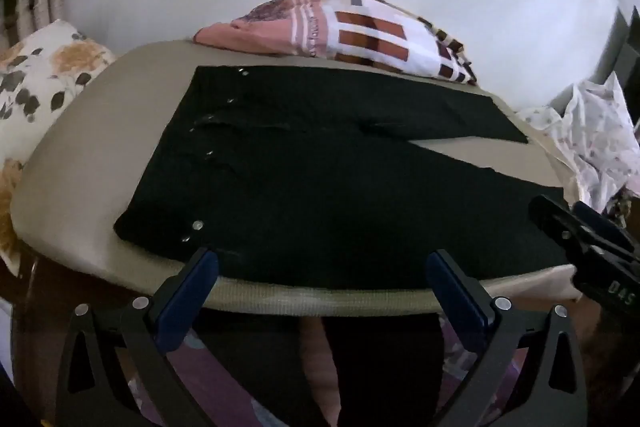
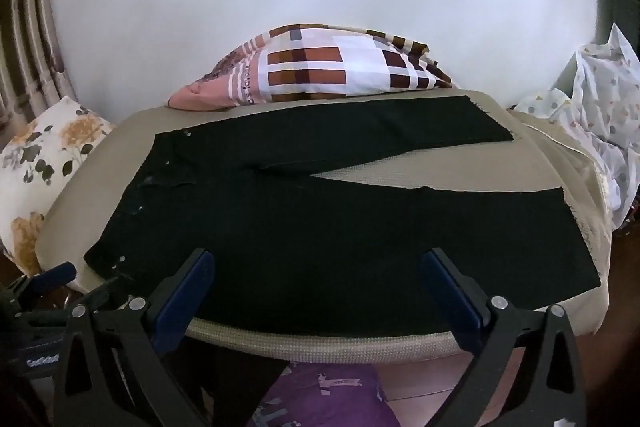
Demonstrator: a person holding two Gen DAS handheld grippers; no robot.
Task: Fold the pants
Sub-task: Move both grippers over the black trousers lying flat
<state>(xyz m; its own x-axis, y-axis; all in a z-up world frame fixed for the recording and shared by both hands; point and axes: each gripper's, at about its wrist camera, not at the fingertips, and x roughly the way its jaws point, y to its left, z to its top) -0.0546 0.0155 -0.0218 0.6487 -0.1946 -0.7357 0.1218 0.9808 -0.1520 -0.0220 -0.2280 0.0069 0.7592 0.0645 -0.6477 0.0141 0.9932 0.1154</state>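
Black pants (image 1: 320,179) lie spread flat on a beige padded board (image 1: 80,163), waistband to the left, both legs running right with a wedge of board between them. My left gripper (image 1: 322,259) hangs open over the near edge of the pants, nothing between its blue pads (image 1: 188,291). In the right wrist view the same pants (image 2: 320,235) cover the board (image 2: 540,163), and my right gripper (image 2: 318,261) stands open above their near edge, empty. The right gripper (image 1: 584,239) shows at the left view's right side; the left gripper (image 2: 44,287) shows at the right view's lower left.
A folded plaid cloth (image 2: 320,67) lies at the board's far edge against a white wall. A floral cushion (image 2: 40,167) sits left of the board. Crumpled dotted white fabric (image 2: 600,115) is heaped at the right. Purple fabric (image 2: 320,399) lies below the board's near edge.
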